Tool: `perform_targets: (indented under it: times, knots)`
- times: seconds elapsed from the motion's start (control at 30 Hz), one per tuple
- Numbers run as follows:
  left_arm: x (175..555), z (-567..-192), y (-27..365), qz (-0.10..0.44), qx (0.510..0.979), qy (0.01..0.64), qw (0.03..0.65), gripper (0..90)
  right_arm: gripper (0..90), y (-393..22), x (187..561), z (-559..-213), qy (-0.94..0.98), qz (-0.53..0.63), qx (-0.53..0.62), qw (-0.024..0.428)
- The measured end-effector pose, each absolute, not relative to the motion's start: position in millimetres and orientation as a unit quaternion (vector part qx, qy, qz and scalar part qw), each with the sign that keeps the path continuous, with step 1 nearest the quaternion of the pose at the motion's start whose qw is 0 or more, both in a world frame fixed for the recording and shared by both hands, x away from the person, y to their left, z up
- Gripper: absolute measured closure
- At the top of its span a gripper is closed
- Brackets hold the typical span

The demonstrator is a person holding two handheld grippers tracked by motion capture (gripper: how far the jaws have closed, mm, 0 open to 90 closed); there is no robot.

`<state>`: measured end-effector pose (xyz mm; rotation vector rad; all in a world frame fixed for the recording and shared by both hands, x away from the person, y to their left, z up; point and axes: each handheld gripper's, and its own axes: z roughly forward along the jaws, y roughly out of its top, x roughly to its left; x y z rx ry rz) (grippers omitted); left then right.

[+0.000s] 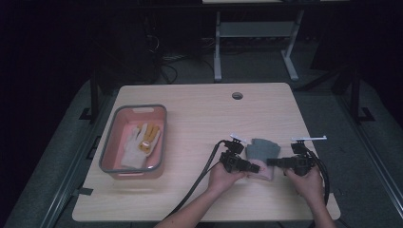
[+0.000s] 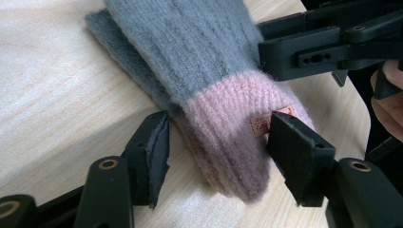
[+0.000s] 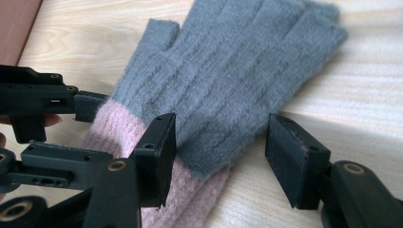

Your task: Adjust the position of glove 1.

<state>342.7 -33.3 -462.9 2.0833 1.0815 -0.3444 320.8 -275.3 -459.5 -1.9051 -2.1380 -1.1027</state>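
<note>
The grey knitted fingerless glove with a pink ribbed cuff (image 1: pixel 260 157) lay flat on the pale wooden table (image 1: pixel 199 118), not yet lifted. The left gripper (image 2: pixel 216 142) straddled the cuff, jaws apart; the right gripper (image 3: pixel 221 149) stood open over the glove's edge. Well to the left gripper's left, a pink plastic tub with grey rim (image 1: pixel 107 159) already held a white-and-yellow work glove (image 1: pixel 139 142), so judging by that, half remained.

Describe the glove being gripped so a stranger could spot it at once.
On the wooden table, look near the front edge, right of the pink tub. The glove lies flat between the two grippers. It is grey knit with a pink cuff, unlike the white-and-yellow glove in the tub.
</note>
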Motion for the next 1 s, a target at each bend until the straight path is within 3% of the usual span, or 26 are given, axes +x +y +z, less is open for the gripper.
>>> perform_targets:
  times: [0.53,0.7,1.0]
  knots:
    - [347,-466,-34,-0.151,0.806,0.428,0.38,49.4,63.8,-275,317,-472,-0.651,-0.405,-0.637,0.085]
    - [347,-465,-33,-0.15,0.803,0.427,0.389,56.2,71.3,-274,317,-470,-0.652,-0.41,-0.632,0.087]
    - [347,-464,-28,-0.151,0.799,0.424,0.398,58.7,74.8,-272,316,-466,-0.657,-0.411,-0.627,0.086]
